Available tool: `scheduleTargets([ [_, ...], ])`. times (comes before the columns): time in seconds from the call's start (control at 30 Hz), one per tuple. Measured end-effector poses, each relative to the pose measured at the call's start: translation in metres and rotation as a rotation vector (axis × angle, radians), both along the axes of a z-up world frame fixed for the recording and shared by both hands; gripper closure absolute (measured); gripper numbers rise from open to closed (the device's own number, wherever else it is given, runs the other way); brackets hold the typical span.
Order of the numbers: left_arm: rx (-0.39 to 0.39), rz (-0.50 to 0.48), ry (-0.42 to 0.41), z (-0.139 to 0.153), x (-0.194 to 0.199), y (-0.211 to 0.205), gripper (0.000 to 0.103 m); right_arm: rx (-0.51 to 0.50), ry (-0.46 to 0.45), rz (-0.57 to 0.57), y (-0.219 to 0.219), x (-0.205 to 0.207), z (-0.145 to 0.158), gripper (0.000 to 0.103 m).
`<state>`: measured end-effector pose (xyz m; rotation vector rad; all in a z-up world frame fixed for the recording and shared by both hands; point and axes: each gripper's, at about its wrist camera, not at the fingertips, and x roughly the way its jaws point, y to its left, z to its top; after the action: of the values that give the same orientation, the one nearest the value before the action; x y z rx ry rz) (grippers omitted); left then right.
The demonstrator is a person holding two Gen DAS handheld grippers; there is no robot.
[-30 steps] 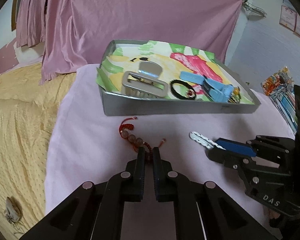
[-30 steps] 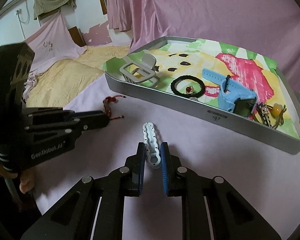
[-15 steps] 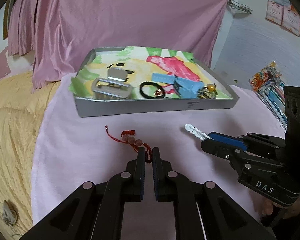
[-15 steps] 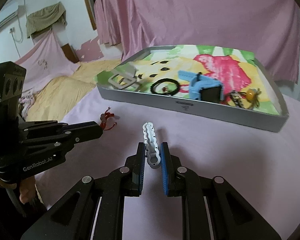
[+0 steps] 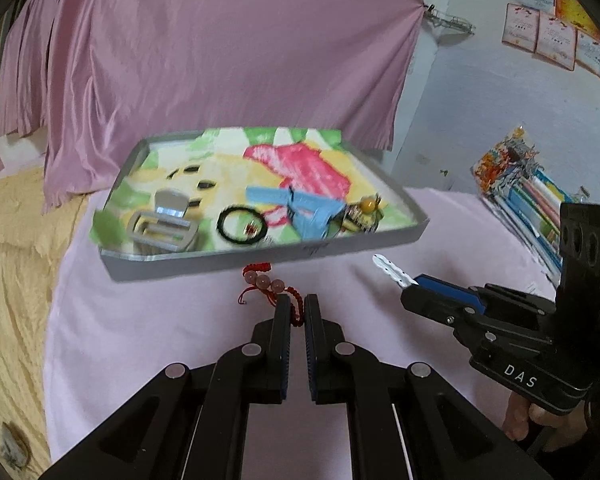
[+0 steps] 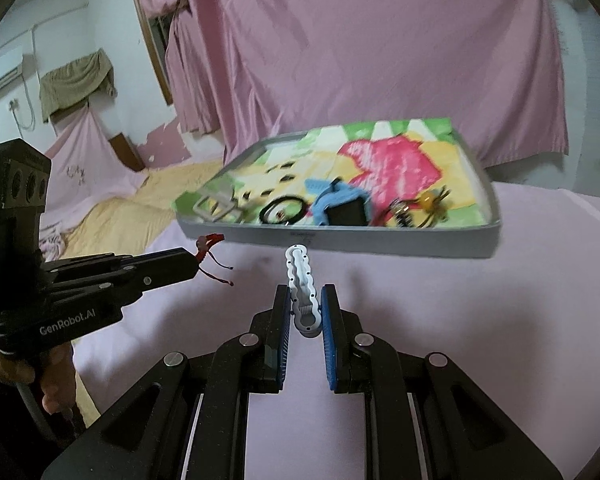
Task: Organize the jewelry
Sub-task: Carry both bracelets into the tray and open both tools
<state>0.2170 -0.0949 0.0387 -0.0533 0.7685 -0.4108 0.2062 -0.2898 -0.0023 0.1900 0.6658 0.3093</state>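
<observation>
My left gripper [image 5: 297, 305] is shut on a red cord bracelet [image 5: 265, 280] with pink beads, which hangs lifted above the pink cloth. The bracelet [image 6: 208, 245] shows at the left gripper's tip [image 6: 194, 266] in the right wrist view too. My right gripper [image 6: 305, 307] is shut on a white wavy hair clip [image 6: 301, 280], also lifted; the clip [image 5: 392, 271] sticks out of that gripper [image 5: 414, 282] at the right of the left wrist view. Just beyond both stands a grey tray [image 5: 260, 254] lined with a colourful picture, holding a grey buckle [image 5: 162, 232], a black ring band [image 5: 242, 226], a blue clip [image 5: 312, 210] and small trinkets [image 5: 364, 212].
A pink cloth [image 6: 500, 320] covers the table. A pink curtain [image 5: 220, 40] hangs behind the tray. Yellow bedding [image 5: 12, 240] lies to the left. Colourful books [image 5: 532, 192] are stacked at the right. A person's hand [image 6: 32, 380] holds the left gripper's handle.
Both grippers have risen and moved toward the tray with their items, lifting the bracelet and the clip off the cloth. The tray now sits straight ahead and nearer to both tips.
</observation>
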Motion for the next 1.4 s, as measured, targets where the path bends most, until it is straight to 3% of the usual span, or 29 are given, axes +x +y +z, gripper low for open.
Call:
scheduleTargets([
  [0.37,-0.038,0.055,-0.1,0.033,0.032,-0.007,0.096,0.02,-0.072,-0.074,-0.029,0.027,0.019,0.09],
  [0.63,-0.035,0.115,-0.12,0.024,0.068,-0.009,0.096,0.044,-0.08,-0.143,-0.039,0.068,0.021,0.09],
  [1.03,0.007,0.119,-0.044,-0.005,0.106,-0.019,0.096,0.003,0.013,-0.191,-0.032,0.119,-0.001,0.09],
  [1.4,0.0,0.103,0.021,-0.025,0.117,-0.018,0.096,-0.005,0.078,-0.196,-0.031,0.135,-0.022,0.089],
])
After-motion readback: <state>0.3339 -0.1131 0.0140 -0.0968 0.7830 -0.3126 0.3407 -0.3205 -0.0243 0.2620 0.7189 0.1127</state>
